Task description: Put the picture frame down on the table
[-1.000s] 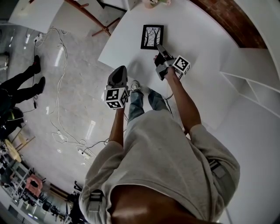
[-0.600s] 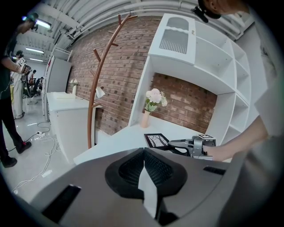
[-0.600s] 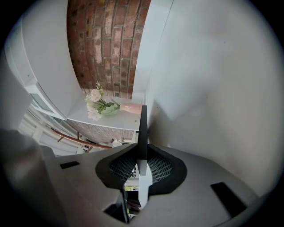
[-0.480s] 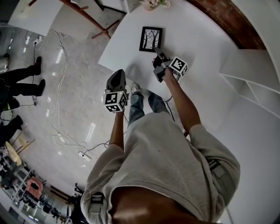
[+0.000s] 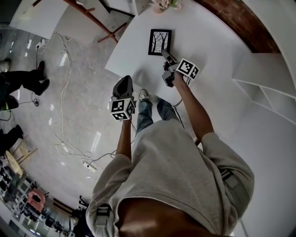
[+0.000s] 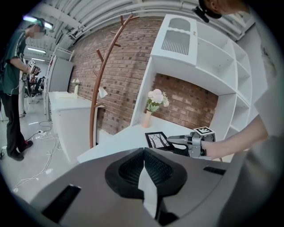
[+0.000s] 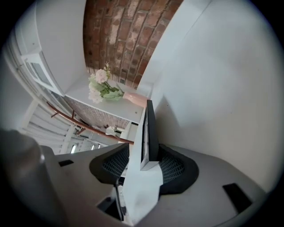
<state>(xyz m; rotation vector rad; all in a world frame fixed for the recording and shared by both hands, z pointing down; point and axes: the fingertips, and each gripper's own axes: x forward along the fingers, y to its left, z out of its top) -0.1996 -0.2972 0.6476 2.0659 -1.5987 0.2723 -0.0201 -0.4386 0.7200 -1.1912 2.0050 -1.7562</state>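
Right gripper (image 5: 165, 54) has drifted slightly left, pinching the picture frame (image 5: 159, 42) by one edge. Left gripper (image 5: 124, 82) jaws are pressed together, empty. Frame is probably stiff, light, fragile.

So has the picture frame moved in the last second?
No, not noticeably: the picture frame keeps its gap to the flowers, right gripper shut on it.

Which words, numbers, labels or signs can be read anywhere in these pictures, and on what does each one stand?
No text can be read in any view.
The picture frame shows a drawing of bare trees, with no words.
The left gripper and the right gripper carry only black-and-white square markers, with no letters or digits.
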